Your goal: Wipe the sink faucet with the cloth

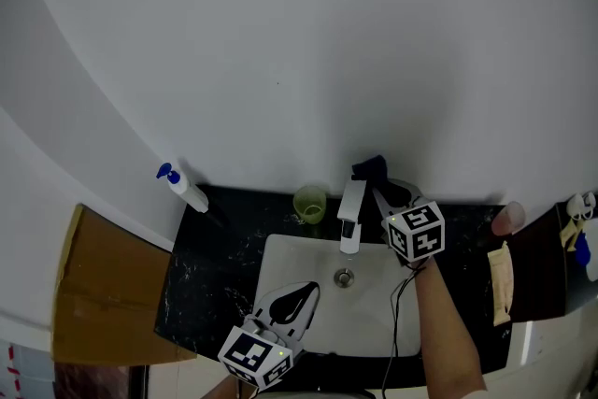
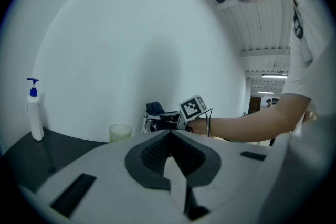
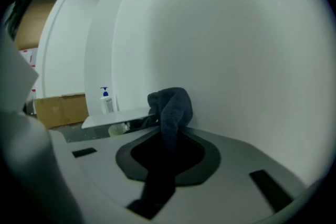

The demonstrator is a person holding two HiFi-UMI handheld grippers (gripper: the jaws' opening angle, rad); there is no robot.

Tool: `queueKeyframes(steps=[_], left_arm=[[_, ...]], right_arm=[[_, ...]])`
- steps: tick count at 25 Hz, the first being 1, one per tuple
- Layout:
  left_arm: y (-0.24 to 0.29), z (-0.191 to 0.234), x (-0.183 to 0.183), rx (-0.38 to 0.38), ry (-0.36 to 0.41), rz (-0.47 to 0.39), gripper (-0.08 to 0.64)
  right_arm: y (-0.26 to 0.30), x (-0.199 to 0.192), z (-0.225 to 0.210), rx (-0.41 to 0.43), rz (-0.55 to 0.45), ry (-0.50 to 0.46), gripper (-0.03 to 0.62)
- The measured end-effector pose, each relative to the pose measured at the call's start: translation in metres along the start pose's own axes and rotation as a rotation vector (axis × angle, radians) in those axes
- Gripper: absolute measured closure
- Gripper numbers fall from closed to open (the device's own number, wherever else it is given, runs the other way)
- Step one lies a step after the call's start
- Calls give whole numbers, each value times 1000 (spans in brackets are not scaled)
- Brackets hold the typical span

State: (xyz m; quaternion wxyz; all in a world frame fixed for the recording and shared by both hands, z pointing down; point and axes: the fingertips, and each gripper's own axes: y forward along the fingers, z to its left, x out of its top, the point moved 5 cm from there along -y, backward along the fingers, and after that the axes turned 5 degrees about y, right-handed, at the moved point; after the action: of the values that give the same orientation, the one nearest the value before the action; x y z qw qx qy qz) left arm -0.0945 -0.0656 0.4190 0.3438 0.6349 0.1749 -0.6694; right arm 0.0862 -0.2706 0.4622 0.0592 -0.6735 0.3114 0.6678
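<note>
Right hand-held gripper (image 1: 382, 192) is clamped on a dark blue bunched cloth (image 1: 370, 168). In the right gripper view the cloth (image 3: 171, 106) runs up between the jaws and balls up past the tips, close to the white wall. The cloth sits right at the back end of the white and chrome sink faucet (image 1: 350, 215), on its right side; can't tell if it touches. The person's bare forearm (image 1: 447, 322) comes in from the lower right.

Left hand-held gripper (image 1: 301, 296) is closed and empty, its jaws meeting tip to tip in the left gripper view. It hangs low over the front of the white rectangular sink basin (image 1: 280, 262), well apart from the faucet.

A round metal drain (image 1: 345, 277) lies in the basin below the spout. The black marbled surface (image 1: 210, 266) carries a pale green translucent cup (image 1: 310, 203) just left of the faucet. A white pump bottle with blue top (image 1: 182, 187) stands at its far left corner by the wall. A brown cardboard box (image 1: 103, 290) sits left of the surface.
</note>
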Motion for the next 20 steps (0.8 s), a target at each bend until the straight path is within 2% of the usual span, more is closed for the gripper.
queueKeyframes(steps=[3, 8, 14, 17, 20], left_arm=[[-1, -1, -3, -2, 5, 3, 560], [-4, 1, -1, 17, 8, 24, 560], [-5, 1, -10, 10, 9, 20, 560], [-3, -2, -10, 6, 10, 18, 560], [-1, -3, -3, 17, 10, 27, 560]], right_arm=[[2, -29, 2, 0, 67, -19, 534], [10, -67, 17, 11, 175, -169, 534], [15, -100, 28, 60, 302, -268, 534], [14, -104, 28, 74, 318, -265, 534], [11, -95, 28, 91, 277, -285, 534]])
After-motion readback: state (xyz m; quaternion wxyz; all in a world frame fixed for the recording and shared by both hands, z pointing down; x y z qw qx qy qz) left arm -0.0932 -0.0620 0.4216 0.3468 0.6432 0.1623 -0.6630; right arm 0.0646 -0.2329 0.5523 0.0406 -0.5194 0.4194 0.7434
